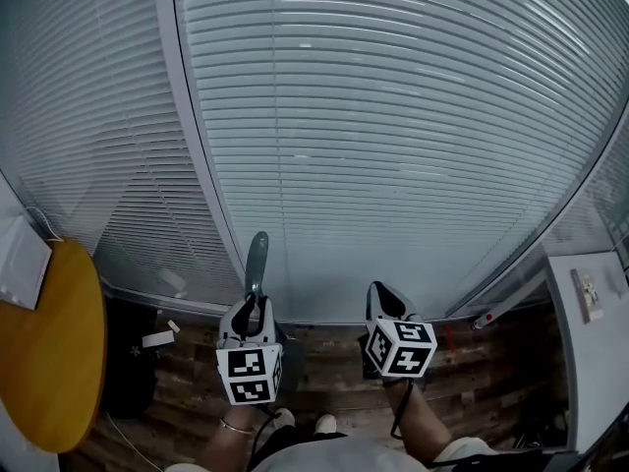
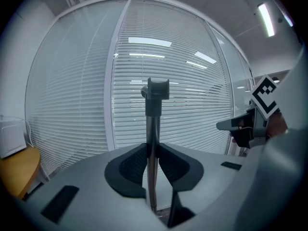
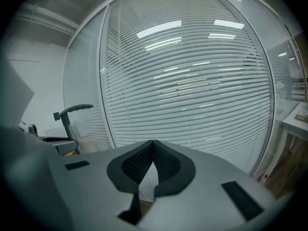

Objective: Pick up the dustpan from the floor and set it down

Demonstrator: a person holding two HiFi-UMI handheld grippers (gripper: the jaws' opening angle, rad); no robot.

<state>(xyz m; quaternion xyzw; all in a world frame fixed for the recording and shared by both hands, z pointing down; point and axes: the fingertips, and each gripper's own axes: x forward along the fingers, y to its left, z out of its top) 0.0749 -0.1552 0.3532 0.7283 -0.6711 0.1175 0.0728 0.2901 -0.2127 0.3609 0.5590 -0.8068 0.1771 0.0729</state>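
The left claw (image 2: 152, 154) pinches the thin upright shaft of the dustpan handle (image 2: 153, 121), one pad pressed on each side, and the grip end stands above it at centre frame. The right claw (image 3: 153, 147) is pressed together with nothing between its pads. Only the right gripper view shows the handle side-on, at its left edge. In the head view it rises from the left claw at lower centre, and the pan itself is hidden. Closed blinds (image 1: 393, 116) fill the background. A round wooden desk (image 1: 59, 362) sits lower left and a white desk (image 1: 590, 362) lower right, above the plank floor (image 1: 324, 377).
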